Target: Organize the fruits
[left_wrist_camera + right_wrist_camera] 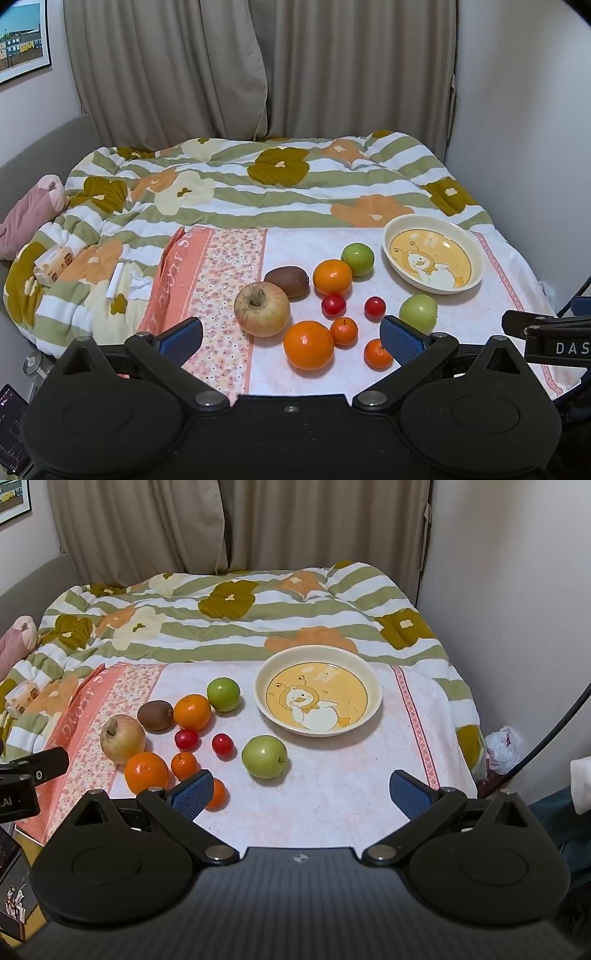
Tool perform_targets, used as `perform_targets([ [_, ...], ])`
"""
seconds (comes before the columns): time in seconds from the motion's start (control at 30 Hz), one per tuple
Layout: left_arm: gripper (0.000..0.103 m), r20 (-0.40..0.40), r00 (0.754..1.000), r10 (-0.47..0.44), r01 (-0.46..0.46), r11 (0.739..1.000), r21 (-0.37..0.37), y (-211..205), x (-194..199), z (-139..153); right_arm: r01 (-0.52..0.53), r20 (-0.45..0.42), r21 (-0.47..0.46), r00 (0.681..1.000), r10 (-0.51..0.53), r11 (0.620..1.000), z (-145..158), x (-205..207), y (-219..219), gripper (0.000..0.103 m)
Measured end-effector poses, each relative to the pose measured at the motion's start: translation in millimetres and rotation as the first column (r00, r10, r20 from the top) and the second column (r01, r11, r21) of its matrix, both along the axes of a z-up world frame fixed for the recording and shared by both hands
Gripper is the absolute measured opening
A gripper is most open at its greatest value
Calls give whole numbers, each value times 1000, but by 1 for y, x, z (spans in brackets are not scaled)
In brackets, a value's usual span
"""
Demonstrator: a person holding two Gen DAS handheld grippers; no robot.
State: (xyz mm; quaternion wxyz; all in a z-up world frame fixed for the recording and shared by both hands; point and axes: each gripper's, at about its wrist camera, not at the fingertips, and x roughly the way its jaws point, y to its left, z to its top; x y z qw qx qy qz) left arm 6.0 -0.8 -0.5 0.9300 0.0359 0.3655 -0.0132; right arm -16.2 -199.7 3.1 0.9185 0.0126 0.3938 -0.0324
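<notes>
Both claws spread wide, nothing gripped. My left claw (291, 336) sits low centre of its frame, hovering over the near fruit; my right claw (301, 794) sits low centre of its frame over bare cloth (332, 794).

Fruit is all loose on the cloth on the bed, none in the plate (373, 698). Plate is centre-right in the right view, right of middle in the left view (476, 254); duck print inside.

Right view layout:
- apple (122, 738) at left, kiwi (155, 715) just up-right of it
- orange (192, 712) beside the kiwi, green apple (223, 694) touching or nearly touching it, nearest the plate's left rim
- two red fruits (187, 739) (222, 744) mid-cluster, apart
- second orange (146, 772) below the apple, small tangerine (184, 765) just right of it
- another tangerine (218, 794) partly hidden behind my right claw's left finger (194, 794)
- second green apple (264, 757) alone, below the plate's left edge

Quilt (258, 184) fills the upper middle, curtain (258, 66) behind.
</notes>
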Motion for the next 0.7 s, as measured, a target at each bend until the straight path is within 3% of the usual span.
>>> perform_targets([
  [0.7, 103, -5, 1000, 9, -9, 1000, -3, 5, -6, -5, -1, 1, 3, 1000, 1, 1000, 2, -2, 1, 103],
])
